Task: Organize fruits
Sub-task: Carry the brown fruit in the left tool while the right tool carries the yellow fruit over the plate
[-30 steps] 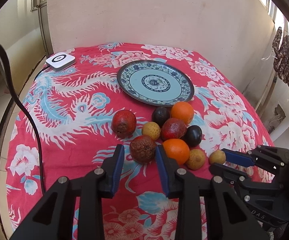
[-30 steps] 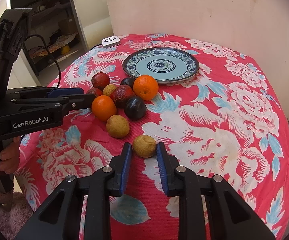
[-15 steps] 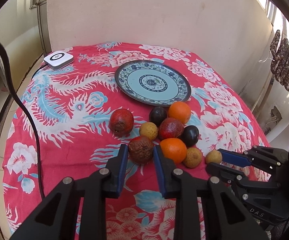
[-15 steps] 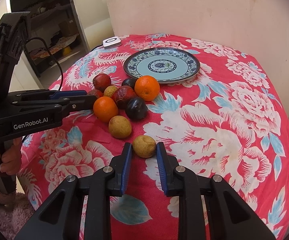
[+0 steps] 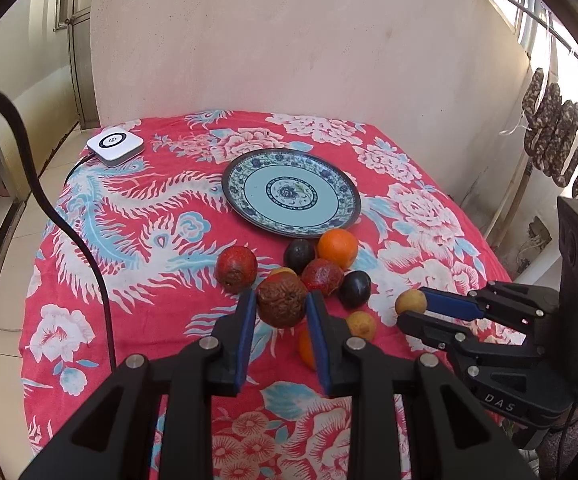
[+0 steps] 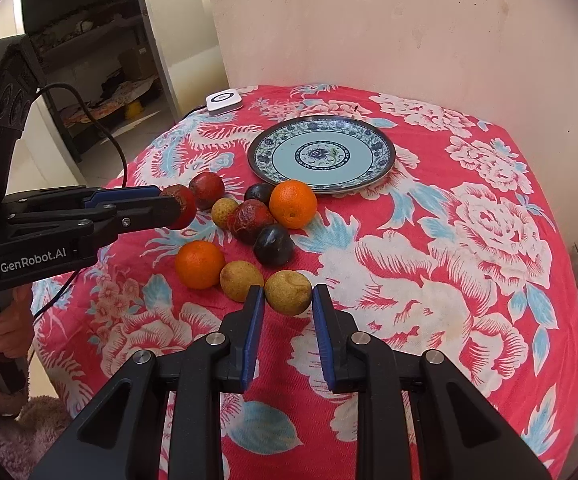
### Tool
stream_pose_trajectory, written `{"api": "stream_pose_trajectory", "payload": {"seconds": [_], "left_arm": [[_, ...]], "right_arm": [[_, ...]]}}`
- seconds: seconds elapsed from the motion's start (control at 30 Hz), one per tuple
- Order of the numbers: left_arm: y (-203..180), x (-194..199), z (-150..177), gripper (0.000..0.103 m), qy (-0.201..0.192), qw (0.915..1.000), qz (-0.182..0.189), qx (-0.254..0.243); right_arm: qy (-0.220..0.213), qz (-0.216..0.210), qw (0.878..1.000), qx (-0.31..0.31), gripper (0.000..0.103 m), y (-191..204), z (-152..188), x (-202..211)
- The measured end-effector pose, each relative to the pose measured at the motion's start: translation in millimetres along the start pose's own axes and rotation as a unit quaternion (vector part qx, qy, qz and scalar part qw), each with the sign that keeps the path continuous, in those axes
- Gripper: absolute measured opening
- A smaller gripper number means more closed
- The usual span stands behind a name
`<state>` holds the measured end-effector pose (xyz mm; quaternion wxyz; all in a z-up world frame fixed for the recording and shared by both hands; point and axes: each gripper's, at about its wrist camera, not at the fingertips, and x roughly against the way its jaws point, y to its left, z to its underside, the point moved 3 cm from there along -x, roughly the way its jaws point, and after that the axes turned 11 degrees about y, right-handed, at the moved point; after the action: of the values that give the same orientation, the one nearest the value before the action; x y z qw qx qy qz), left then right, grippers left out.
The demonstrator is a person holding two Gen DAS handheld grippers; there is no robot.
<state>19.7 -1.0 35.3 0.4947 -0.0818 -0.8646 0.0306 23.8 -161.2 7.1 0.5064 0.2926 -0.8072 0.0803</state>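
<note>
My left gripper (image 5: 281, 306) is shut on a wrinkled brown-red fruit (image 5: 282, 300) and holds it above the cloth; it also shows in the right wrist view (image 6: 177, 206). My right gripper (image 6: 288, 300) is shut on a small yellow fruit (image 6: 288, 292), lifted off the cloth; it also shows in the left wrist view (image 5: 410, 302). The blue patterned plate (image 5: 345, 216) lies beyond the fruit pile, bare. On the cloth remain two oranges (image 6: 293, 204) (image 6: 200, 264), dark plums (image 6: 273, 245), red fruits (image 6: 207, 190) and yellow fruits (image 6: 241, 280).
A round table with a red floral cloth (image 6: 429, 264) stands against a beige wall. A white square device (image 5: 115, 145) with a cable sits at the far left corner. A black cable (image 5: 69, 240) hangs at the left. Dried sausages (image 5: 561, 140) hang at the right.
Both grippers have closed on their fruits and lifted them off the cloth. The left one rose with the wrinkled fruit, the right one with the yellow fruit.
</note>
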Motion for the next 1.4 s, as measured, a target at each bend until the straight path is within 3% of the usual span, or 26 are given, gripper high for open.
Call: {"api": "stream_pose_trajectory", "payload": {"seconds": [0.8, 1.4], "left_arm": [[8, -6, -79, 0.027, -0.016, 0.9996, -0.01, -0.021], [9, -85, -125, 0.027, 0.041, 0.9991, 0.013, 0.001]], "right_arm": [[-0.015, 0.023, 1.0, 0.006, 0.026, -25, -87, -1], [0.0, 0.016, 1.0, -0.019, 0.026, -49, -138, -60]]}}
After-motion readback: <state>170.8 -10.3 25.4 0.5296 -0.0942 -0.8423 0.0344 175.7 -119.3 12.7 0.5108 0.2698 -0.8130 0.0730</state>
